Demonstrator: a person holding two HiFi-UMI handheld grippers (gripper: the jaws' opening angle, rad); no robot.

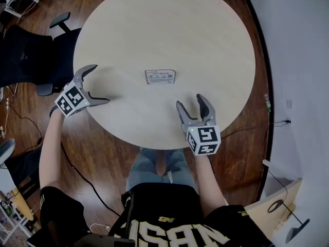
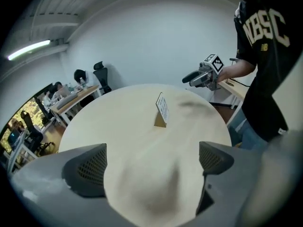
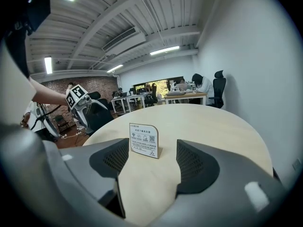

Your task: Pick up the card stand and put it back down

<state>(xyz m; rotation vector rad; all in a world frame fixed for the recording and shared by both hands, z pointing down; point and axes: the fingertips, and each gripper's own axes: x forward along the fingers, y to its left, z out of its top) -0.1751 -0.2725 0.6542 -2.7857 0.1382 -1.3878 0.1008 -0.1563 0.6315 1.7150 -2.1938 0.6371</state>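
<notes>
Upright near the middle of the round pale-wood bench (image 1: 169, 24): the card stand (image 1: 160, 76), untouched. Small wooden foot under a white printed card with rounded corners; print too small to read.

To the left of the card stand, well apart from it, at the bench rim: the left claw (image 1: 100, 84). Spread as wide as can be, released, with nothing between the two grey fingers (image 2: 87, 167) but bare bench top. Aimed across the bench at the card stand, which shows nearly edge-on in the left gripper view, far beyond the fingertips.

On the near side of the card stand, a little to its right, nearer than the left claw but clear of it: the right claw (image 1: 189, 101). Held narrow yet not clenched, with a plain gap between the meshed pads (image 3: 113, 159) and bench wood showing through. Empty, gripping nothing. Printed face of the card stand turned toward it, framed beyond the tips in the right gripper view, not between them.

Further left of the card stand, past the left claw and off the bench: a black office chair (image 1: 31, 55) on the dark wood floor (image 1: 103, 158).
</notes>
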